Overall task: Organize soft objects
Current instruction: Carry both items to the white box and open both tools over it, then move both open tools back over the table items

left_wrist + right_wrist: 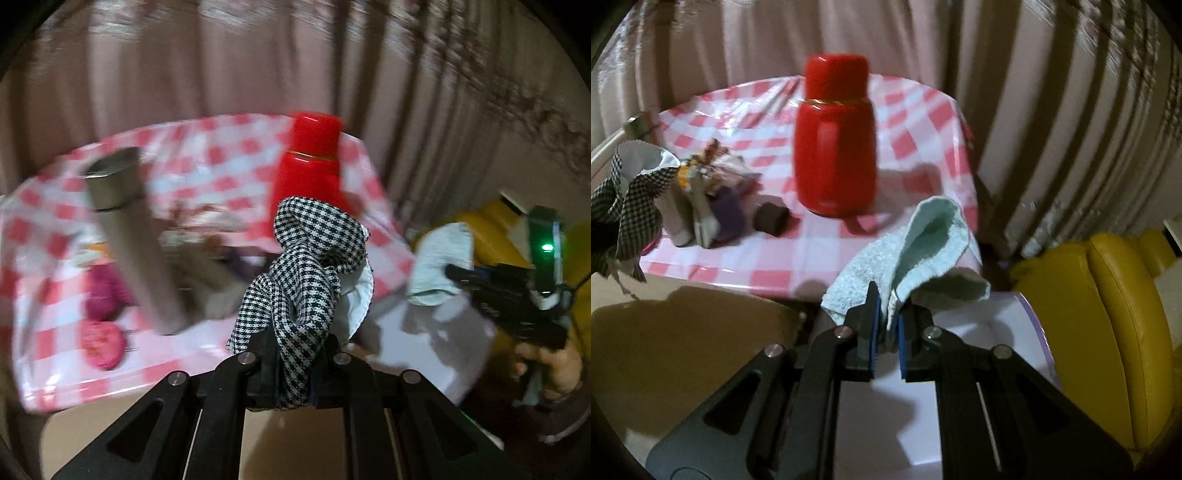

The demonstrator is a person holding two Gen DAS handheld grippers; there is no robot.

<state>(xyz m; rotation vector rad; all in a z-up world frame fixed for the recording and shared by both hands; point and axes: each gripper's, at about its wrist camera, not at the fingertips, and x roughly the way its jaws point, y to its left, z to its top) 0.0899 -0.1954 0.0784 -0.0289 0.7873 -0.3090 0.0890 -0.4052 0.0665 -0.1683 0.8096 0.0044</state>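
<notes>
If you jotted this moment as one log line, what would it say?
left gripper: shut on checked cloth | right gripper: shut on pale towel | both lifted near table | red flask standing

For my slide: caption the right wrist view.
Right gripper clamps a pale towel before a red flask on the checked table.
</notes>
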